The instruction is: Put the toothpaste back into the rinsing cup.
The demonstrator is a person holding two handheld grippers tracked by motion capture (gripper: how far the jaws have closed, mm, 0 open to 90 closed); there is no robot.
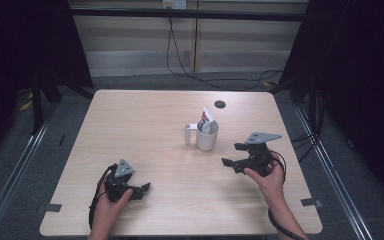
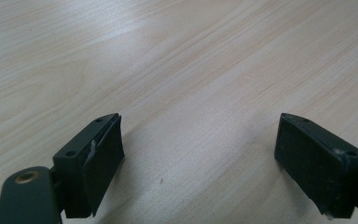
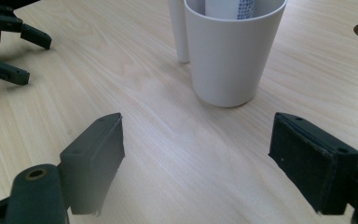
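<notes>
From the high view, a white cup [image 1: 207, 135] stands near the middle of the table [image 1: 145, 125] with a tube [image 1: 205, 121] leaning inside it and a small white cylinder [image 1: 187, 134] just beside it on its left; the right gripper [image 1: 231, 155] is held near the cup, on its right and a little toward the person, jaws spread and empty, while the left gripper [image 1: 144, 189] sits low near the front edge, well apart from the cup. In the left gripper view its jaws stand wide open over bare wood, holding nothing — this hand looks idle and is best kept there, out of the way. In the right gripper view the cup [image 3: 233, 49] sits straight ahead between the open jaws, with the cylinder [image 3: 179, 28] touching or nearly touching its far side; the printed tube [image 3: 228, 7] shows at the rim, though the picture cuts it off and its lean is hard to judge here. The step in hand looks like a reach for the tube, so the right gripper should rise above the rim first, come down over the tube's exposed top rather than the cup wall, and close gently — a sideways nudge could tip the light cup or knock the cylinder.
</notes>
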